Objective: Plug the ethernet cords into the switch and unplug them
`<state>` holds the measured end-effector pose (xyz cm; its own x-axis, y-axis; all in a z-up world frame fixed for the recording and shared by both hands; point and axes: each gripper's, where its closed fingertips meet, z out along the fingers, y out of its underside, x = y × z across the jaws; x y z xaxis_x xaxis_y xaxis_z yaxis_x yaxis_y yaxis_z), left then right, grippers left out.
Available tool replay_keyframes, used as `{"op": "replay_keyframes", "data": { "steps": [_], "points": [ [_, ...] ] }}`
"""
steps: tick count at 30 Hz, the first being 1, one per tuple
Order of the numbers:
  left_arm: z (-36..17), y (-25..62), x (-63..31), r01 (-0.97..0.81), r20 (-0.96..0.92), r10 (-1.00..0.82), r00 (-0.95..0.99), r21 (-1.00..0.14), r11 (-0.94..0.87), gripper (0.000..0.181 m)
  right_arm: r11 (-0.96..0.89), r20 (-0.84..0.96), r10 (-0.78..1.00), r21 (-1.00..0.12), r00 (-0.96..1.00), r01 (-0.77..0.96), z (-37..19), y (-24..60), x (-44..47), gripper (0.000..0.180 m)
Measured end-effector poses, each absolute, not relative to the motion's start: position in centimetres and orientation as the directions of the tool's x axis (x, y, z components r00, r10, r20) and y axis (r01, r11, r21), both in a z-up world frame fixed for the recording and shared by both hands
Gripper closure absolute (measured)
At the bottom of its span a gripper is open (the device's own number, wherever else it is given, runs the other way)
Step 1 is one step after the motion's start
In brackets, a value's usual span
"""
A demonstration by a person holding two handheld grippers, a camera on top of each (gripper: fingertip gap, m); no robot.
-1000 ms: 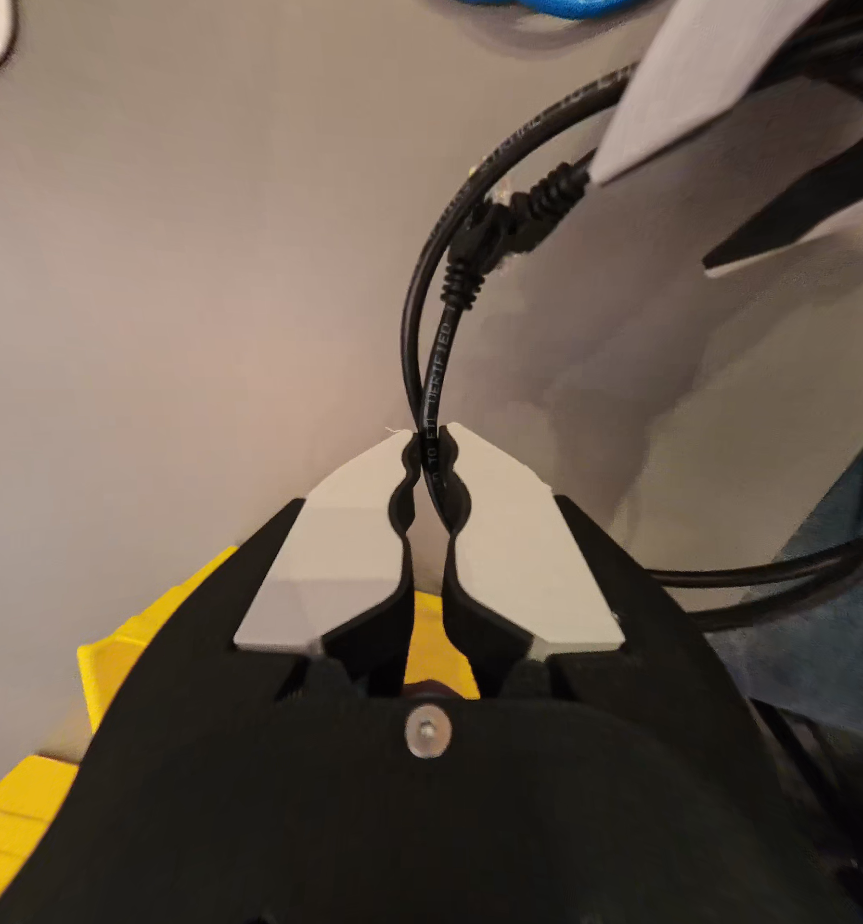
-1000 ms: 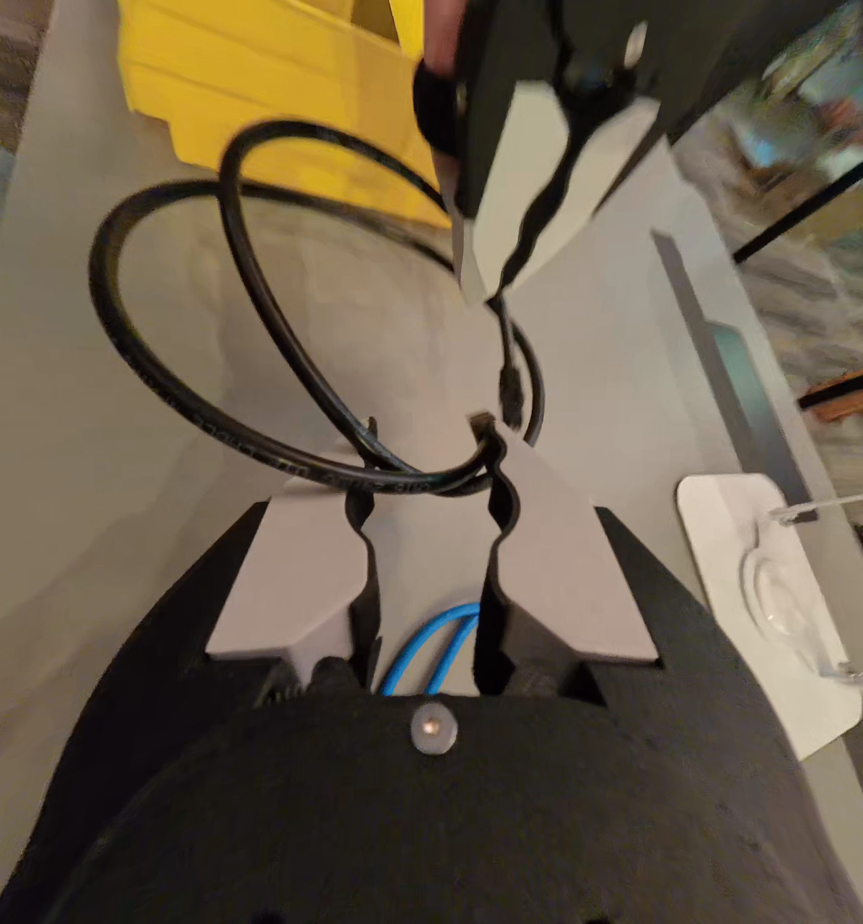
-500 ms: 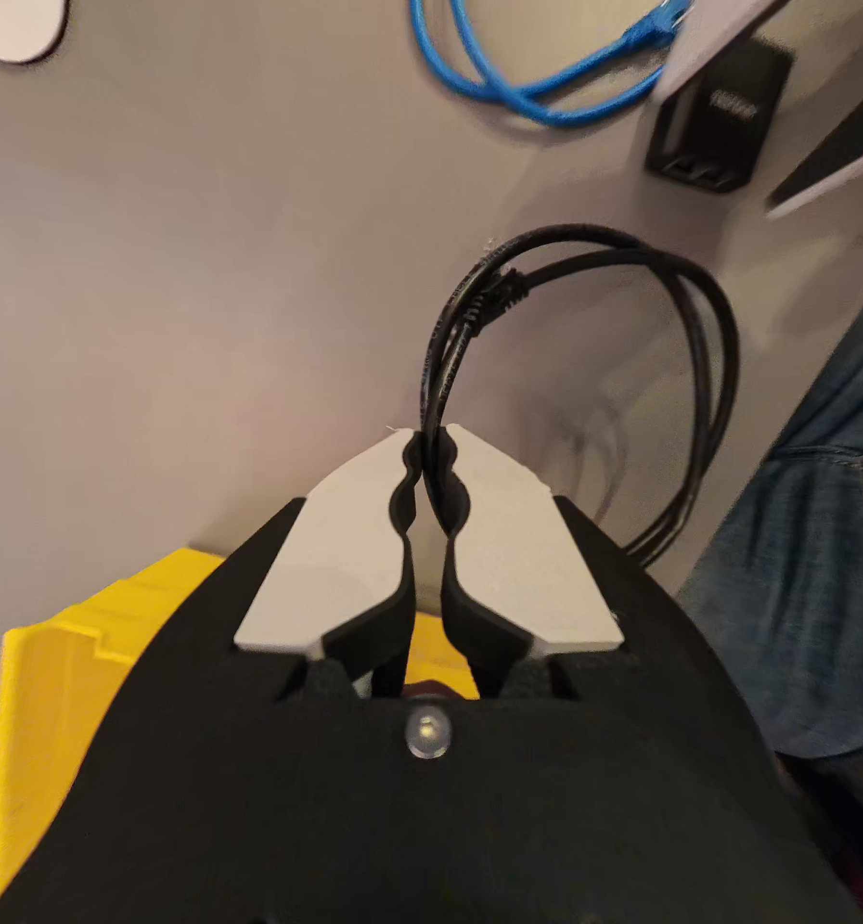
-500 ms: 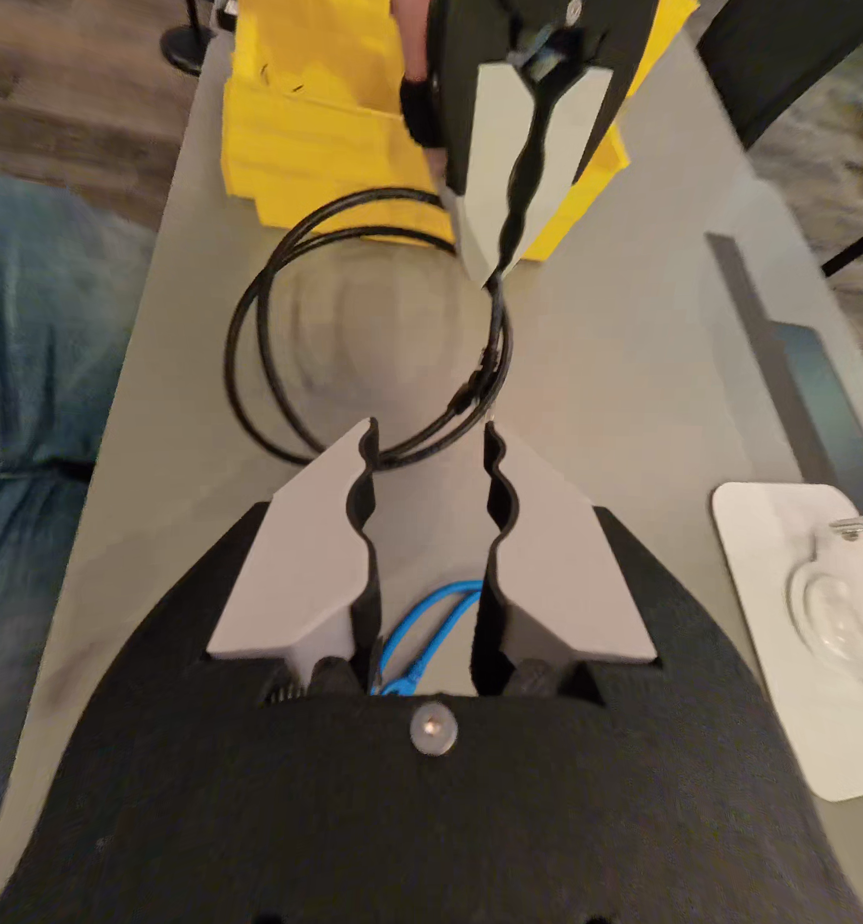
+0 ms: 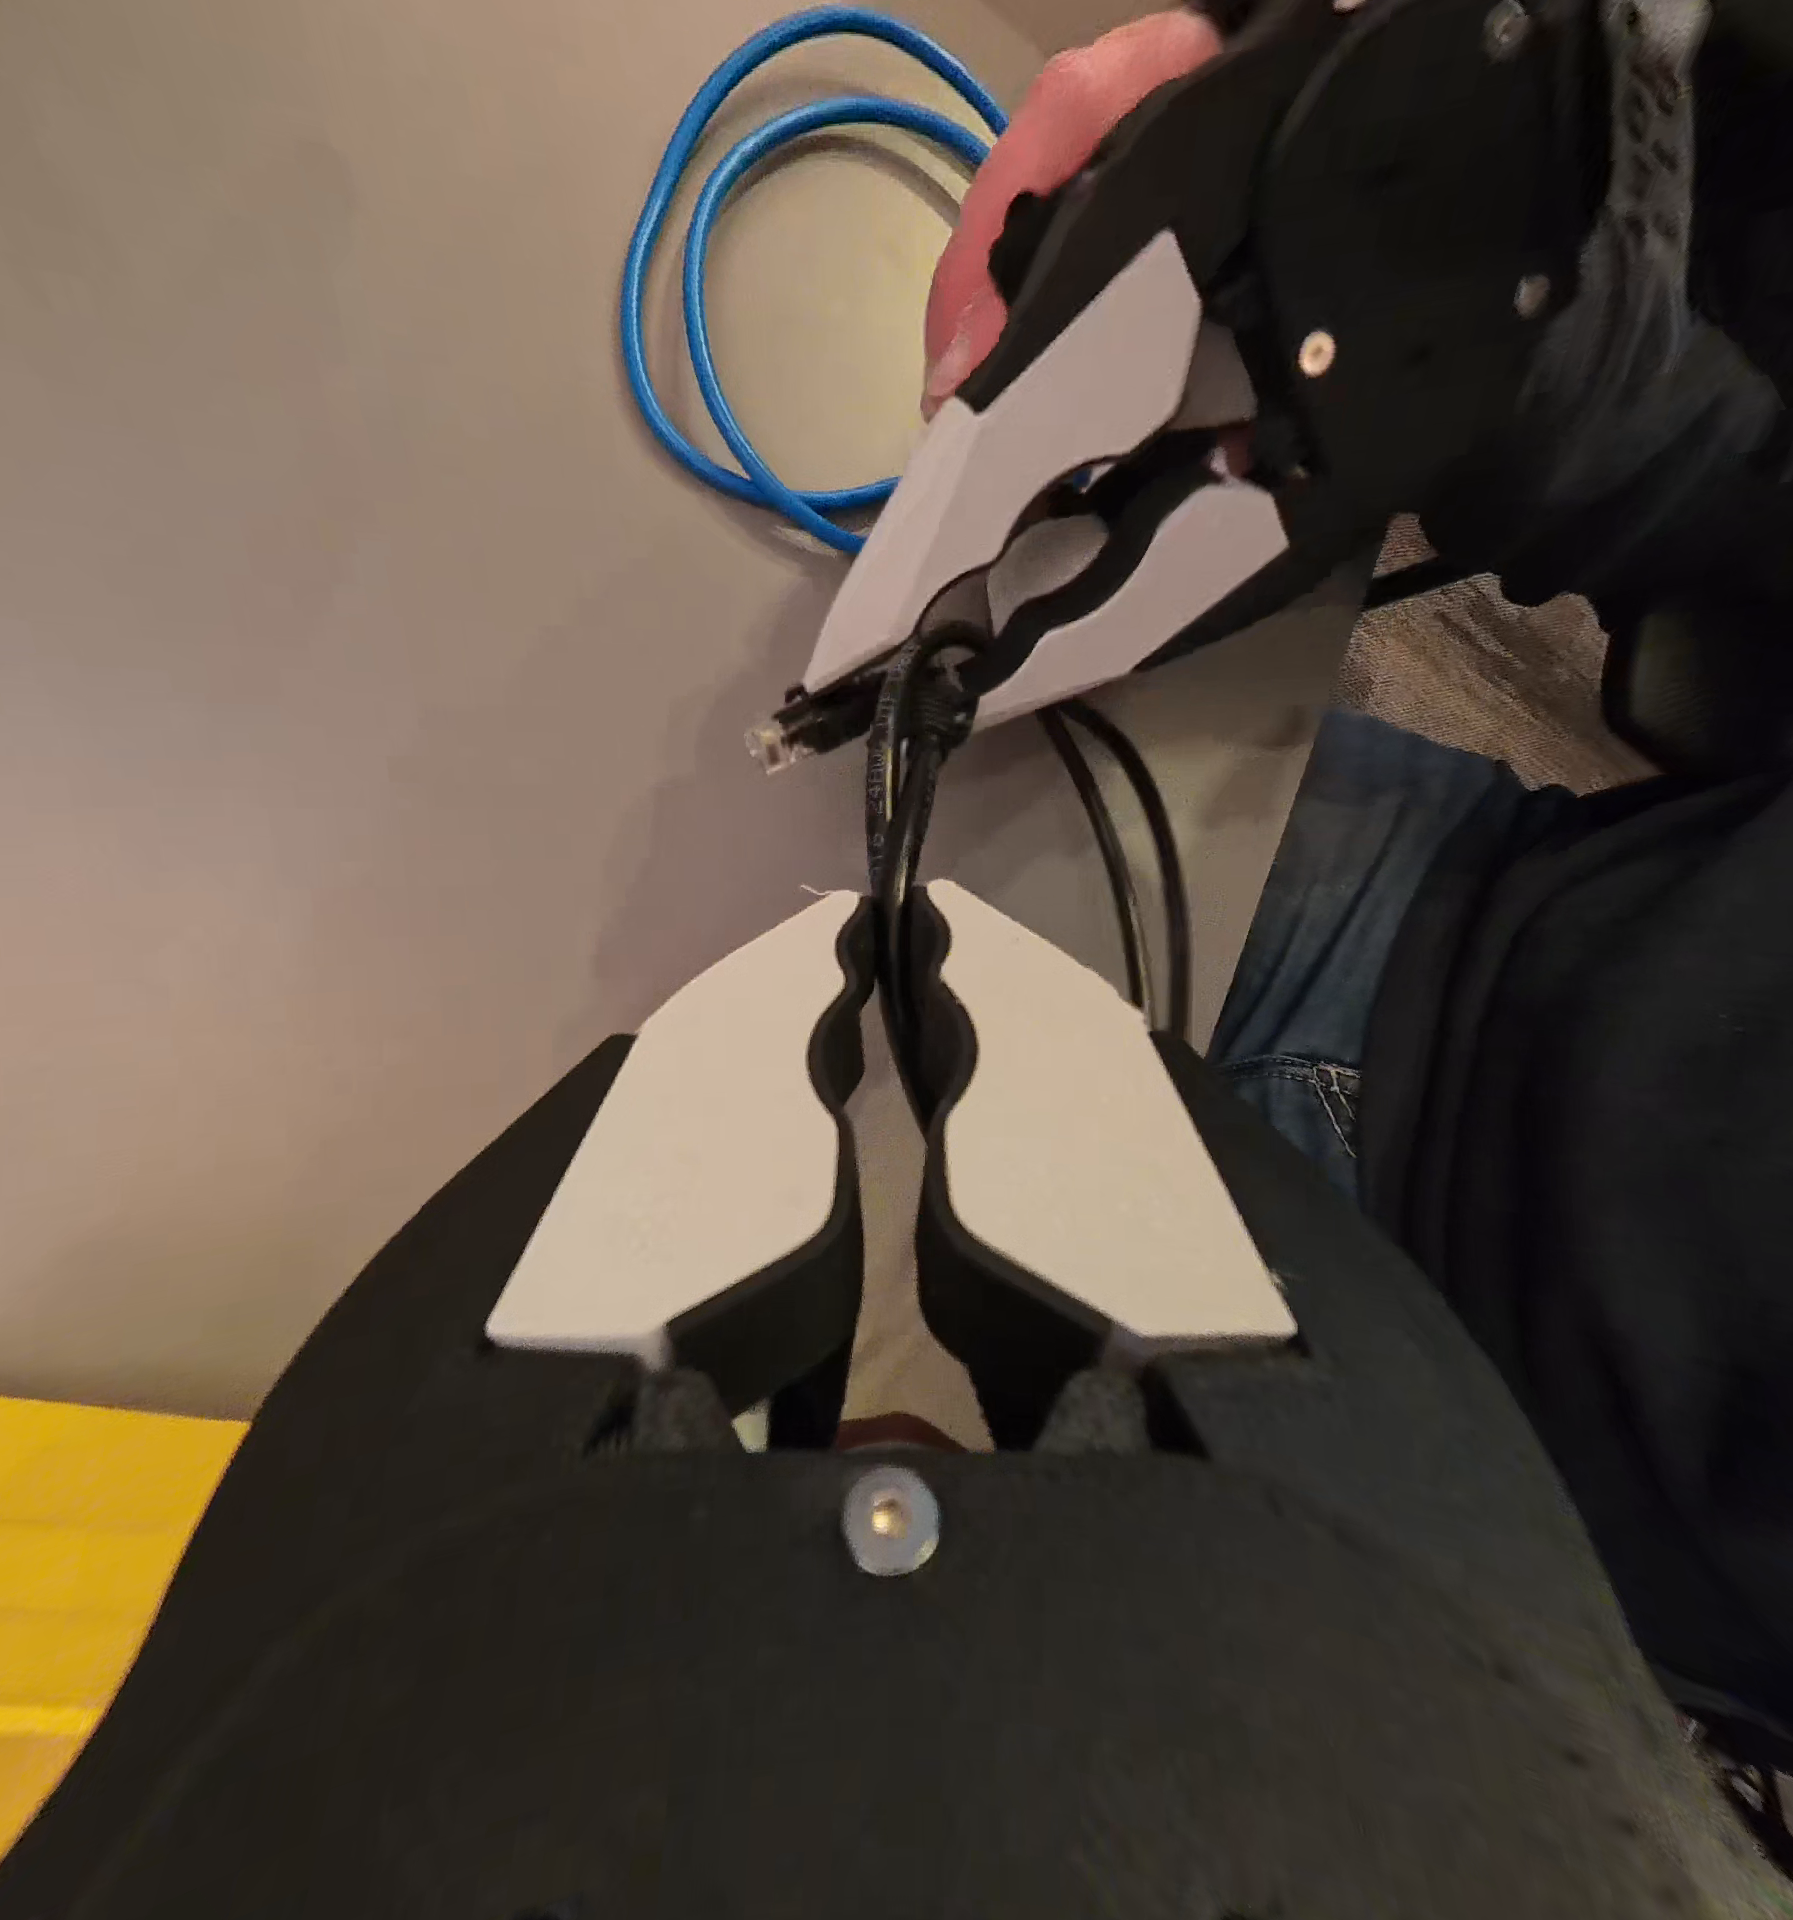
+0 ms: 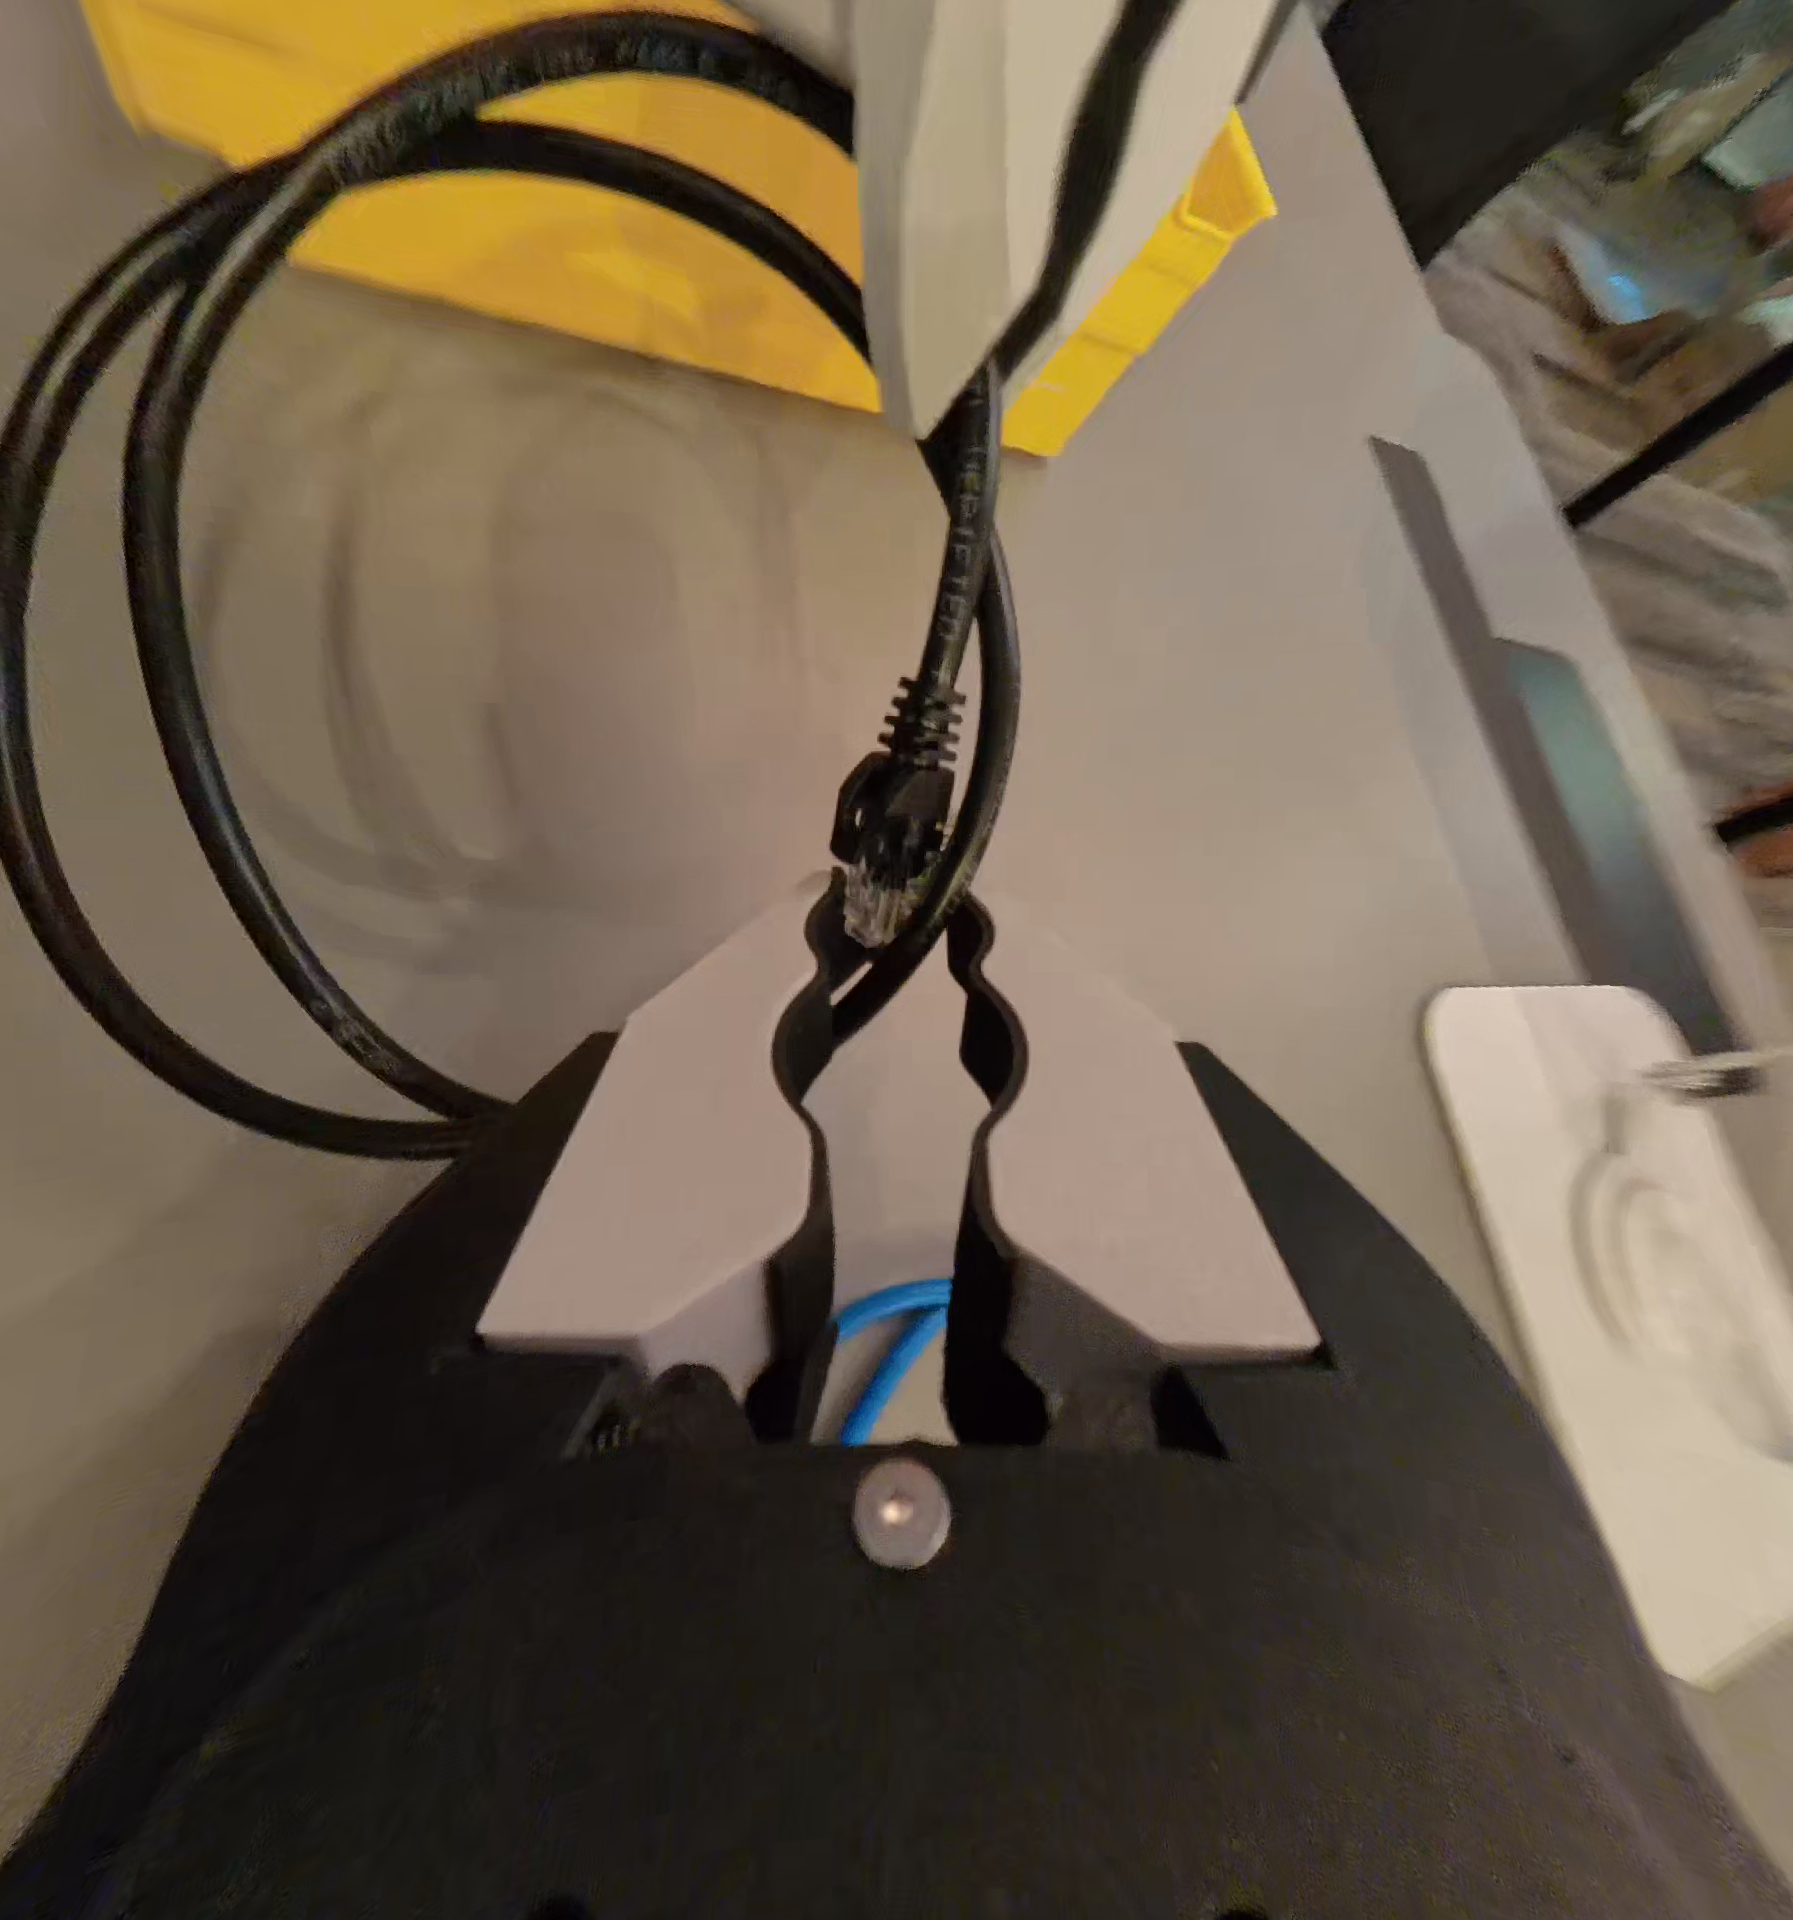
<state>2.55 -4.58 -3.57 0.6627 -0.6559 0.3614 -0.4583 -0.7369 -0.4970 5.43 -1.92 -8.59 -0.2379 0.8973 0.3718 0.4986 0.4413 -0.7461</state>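
Observation:
A black ethernet cord [image 6: 50,644] hangs in loops between my two grippers. My left gripper [image 5: 892,914] is shut on the cord a short way behind its plug; it also shows at the top of the right wrist view [image 6: 933,405]. My right gripper [image 6: 892,920] has its jaws closed in on the cord just by the plug [image 6: 897,821]. In the left wrist view the right gripper [image 5: 902,691] pinches the cord and the clear-tipped plug [image 5: 783,736] sticks out to the left. A blue ethernet cord [image 5: 684,312] lies coiled on the grey table [image 5: 248,623]. The switch is out of view.
A yellow bin [image 6: 580,239] stands on the table behind the left gripper; it also shows in the left wrist view [image 5: 50,1558]. A white plate with a clear fitting [image 6: 1619,1299] lies at the right. A person's jeans [image 5: 1287,935] are at the table's edge. The tips of one gripper are about 7 centimetres away from the tips of the other.
My right gripper has moved in to the black cord and narrowed its jaws around it by the plug. My left gripper has kept its hold on the cord.

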Motion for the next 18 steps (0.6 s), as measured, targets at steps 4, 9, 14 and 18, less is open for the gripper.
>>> {"op": "replay_keyframes", "data": {
  "steps": [4, 9, 14, 18],
  "points": [
    [-2.9, -4.9, 2.5, -0.495, 0.317, -0.716, 0.623, -0.548, -0.674, 0.175, 0.213, 0.107, 0.965, -0.853, -0.240, 0.477, -8.1, -1.9, 5.9, 0.168],
    [-0.6, -6.0, 4.2, -0.488, 0.325, -0.803, 0.500, -0.660, -0.571, 0.175, 0.030, -0.159, 0.954, -0.791, -0.254, 0.610, -10.7, -2.3, 6.4, 0.170],
    [-1.9, -5.4, 3.1, -0.404, 0.405, -0.715, 0.570, -0.620, -0.673, 0.175, 0.014, -0.141, 0.949, -0.874, -0.281, 0.485, -8.3, -2.5, 6.2, 0.151],
    [-2.9, -5.1, 2.6, -0.342, 0.485, -0.655, 0.580, -0.584, -0.736, 0.175, 0.198, 0.130, 0.968, -0.919, -0.213, 0.341, -4.7, -0.9, 7.5, 0.134]
  ]
}}
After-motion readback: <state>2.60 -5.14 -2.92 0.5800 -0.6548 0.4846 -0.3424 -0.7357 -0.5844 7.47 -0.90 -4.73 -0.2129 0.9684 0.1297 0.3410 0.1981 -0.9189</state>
